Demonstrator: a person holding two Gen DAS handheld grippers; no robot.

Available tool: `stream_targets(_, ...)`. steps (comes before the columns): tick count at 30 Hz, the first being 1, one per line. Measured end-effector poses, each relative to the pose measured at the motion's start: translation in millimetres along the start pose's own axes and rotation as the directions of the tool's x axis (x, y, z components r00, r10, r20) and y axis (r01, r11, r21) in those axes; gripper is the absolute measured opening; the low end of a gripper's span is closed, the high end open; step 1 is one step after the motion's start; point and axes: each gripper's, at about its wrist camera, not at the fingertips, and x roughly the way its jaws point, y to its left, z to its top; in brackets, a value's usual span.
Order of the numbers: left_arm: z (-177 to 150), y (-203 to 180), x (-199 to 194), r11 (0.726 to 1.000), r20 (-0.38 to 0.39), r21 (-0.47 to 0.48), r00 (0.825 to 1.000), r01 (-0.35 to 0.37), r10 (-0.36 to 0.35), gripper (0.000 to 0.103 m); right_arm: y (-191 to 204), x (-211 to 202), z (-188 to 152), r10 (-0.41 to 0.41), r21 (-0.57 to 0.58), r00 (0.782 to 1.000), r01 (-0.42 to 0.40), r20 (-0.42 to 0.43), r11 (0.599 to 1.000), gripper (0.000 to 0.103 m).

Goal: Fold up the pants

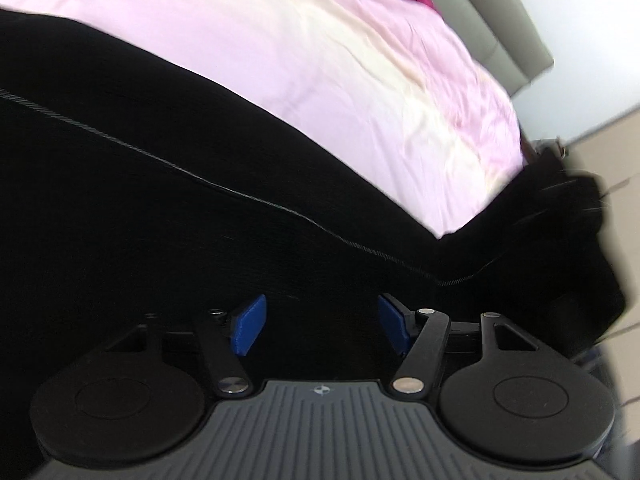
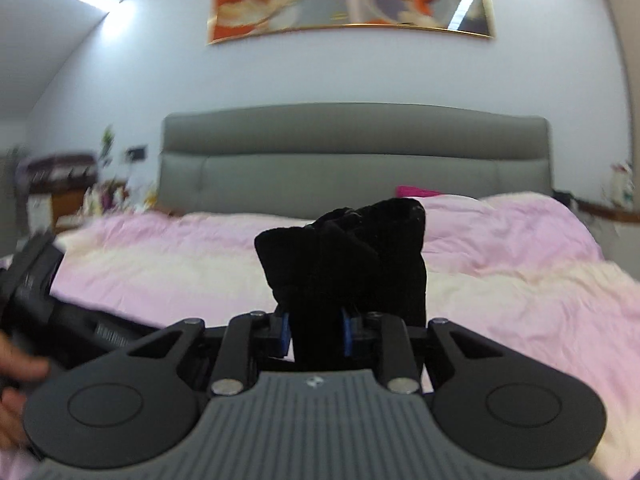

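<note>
Your left claw (image 1: 318, 330) is spread, its blue pads clear of the cloth, directly above the single pair of black pants (image 1: 140, 200). The pants lie on the pink bed (image 1: 320, 60), their seam running from far left to near right. Your right claw (image 2: 316, 334) pinches one bunched end of the pants, lifted above the bed.

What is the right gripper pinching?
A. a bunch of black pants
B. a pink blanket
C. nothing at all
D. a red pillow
A: in the right wrist view the right gripper has its blue pads squeezed on a bunched-up piece of the black pants, which sticks up in front of the pink blanket.
</note>
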Motion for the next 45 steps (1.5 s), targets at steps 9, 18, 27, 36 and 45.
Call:
stream_targets(9, -6.1, 48.8, -33.1, 0.992, 0.014, -0.123, 0.999, -0.028, 0.030, 0.054, 132.6, 41.3, -65.2, 0.097, -0.552, 0.961, -0.229, -0.258, 0.801, 0.020)
stream_targets(18, -1.8, 44.9, -64.8, 0.995, 0.124, -0.092, 0.992, 0.029, -0.017, 0.063, 140.6, 35.4, -41.2, 0.002, -0.558, 0.997, -0.045, -0.078, 0.829, 0.023)
stream_targets(27, -0.3, 22.0, -86.1, 0.999, 0.148, 0.038, 0.989, -0.012, 0.006, 0.069, 149.3, 56.4, -56.7, 0.056, -0.510, 0.932, -0.245, -0.357, 0.825, 0.033)
stream_targets(36, -6.1, -40.8, -60.6, 0.963, 0.095, 0.270, 0.994, 0.024, -0.051, 0.069, 53.5, 23.3, -1.3, 0.281, 0.091, 0.914, -0.266, -0.291, 0.960, 0.035)
stream_targets(45, -20.2, -48.6, 6.6, 0.931, 0.010, 0.360, 0.998, -0.055, 0.055, 0.053, 47.0, 38.4, -23.5, 0.105, 0.143, 0.844, -0.034, -0.526, 0.989, 0.035)
